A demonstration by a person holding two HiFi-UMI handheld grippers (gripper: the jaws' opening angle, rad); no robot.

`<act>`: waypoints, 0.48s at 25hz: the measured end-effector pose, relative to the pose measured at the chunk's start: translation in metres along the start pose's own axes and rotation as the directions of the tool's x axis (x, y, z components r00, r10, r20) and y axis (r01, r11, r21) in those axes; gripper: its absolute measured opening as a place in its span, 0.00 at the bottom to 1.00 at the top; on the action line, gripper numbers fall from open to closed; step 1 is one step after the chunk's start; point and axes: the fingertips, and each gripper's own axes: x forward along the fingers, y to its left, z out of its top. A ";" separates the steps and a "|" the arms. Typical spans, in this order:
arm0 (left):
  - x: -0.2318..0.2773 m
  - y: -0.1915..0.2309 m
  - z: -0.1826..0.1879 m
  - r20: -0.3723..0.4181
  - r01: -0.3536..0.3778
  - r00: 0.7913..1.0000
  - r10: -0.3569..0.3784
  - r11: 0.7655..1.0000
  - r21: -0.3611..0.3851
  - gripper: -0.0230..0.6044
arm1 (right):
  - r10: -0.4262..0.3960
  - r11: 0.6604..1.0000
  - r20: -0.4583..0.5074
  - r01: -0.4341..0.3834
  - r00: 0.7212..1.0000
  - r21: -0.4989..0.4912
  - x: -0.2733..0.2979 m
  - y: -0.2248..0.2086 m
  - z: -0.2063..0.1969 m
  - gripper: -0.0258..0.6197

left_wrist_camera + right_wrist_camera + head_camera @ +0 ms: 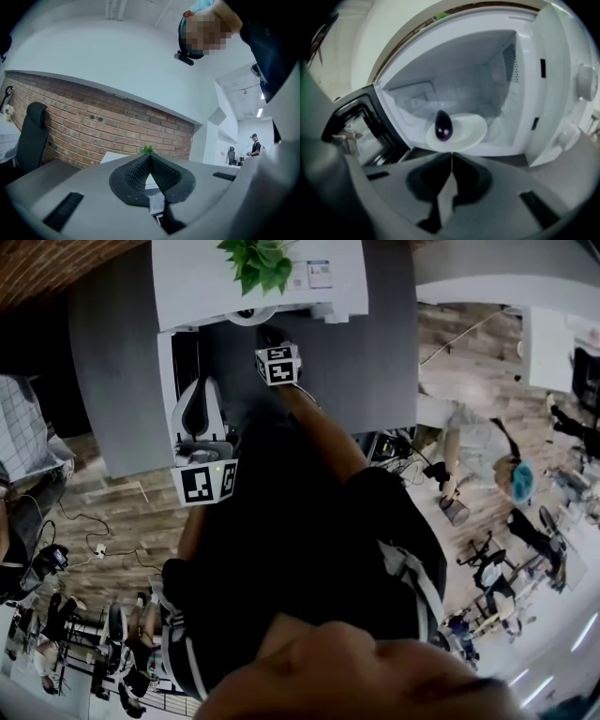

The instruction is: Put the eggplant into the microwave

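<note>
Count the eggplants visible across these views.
1. The eggplant lies on the white plate inside the open microwave, seen in the right gripper view. No other shows, though part of the microwave's interior is out of view.

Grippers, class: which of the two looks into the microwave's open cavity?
The right gripper: its shut jaws face the open microwave, eggplant on the plate inside. The left gripper sees a brick wall, no cavity.

You have no word or number here that can be read. The small sticker (320, 274) on top of the microwave (187, 282) is too tiny to make out. Your two marker cubes (204, 482) (277, 365) bear only black-and-white square patterns.
</note>
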 end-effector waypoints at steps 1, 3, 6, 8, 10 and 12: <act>0.001 0.001 0.000 -0.001 -0.002 1.000 0.002 1.000 -0.003 0.09 | 0.000 1.000 -0.002 0.000 1.000 0.001 0.002 0.000 0.001 0.09; 0.003 0.003 -0.001 -0.002 -0.002 1.000 0.002 1.000 -0.007 0.09 | -0.001 1.000 -0.001 0.001 1.000 0.002 0.005 -0.002 0.004 0.09; 0.007 0.004 -0.002 -0.007 0.002 1.000 -0.002 1.000 -0.009 0.09 | -0.004 1.000 0.001 0.004 1.000 0.005 0.010 -0.005 0.008 0.09; 0.009 0.005 -0.004 -0.012 0.004 1.000 -0.004 1.000 -0.011 0.09 | -0.005 1.000 0.002 0.005 1.000 0.005 0.013 -0.006 0.011 0.09; 0.011 0.006 -0.006 -0.019 0.004 1.000 -0.004 1.000 -0.014 0.09 | -0.005 1.000 0.004 0.005 1.000 0.005 0.016 -0.007 0.014 0.09; 0.013 0.007 -0.008 -0.025 0.005 1.000 -0.005 1.000 -0.017 0.09 | -0.005 1.000 0.006 0.005 1.000 0.007 0.018 -0.007 0.018 0.09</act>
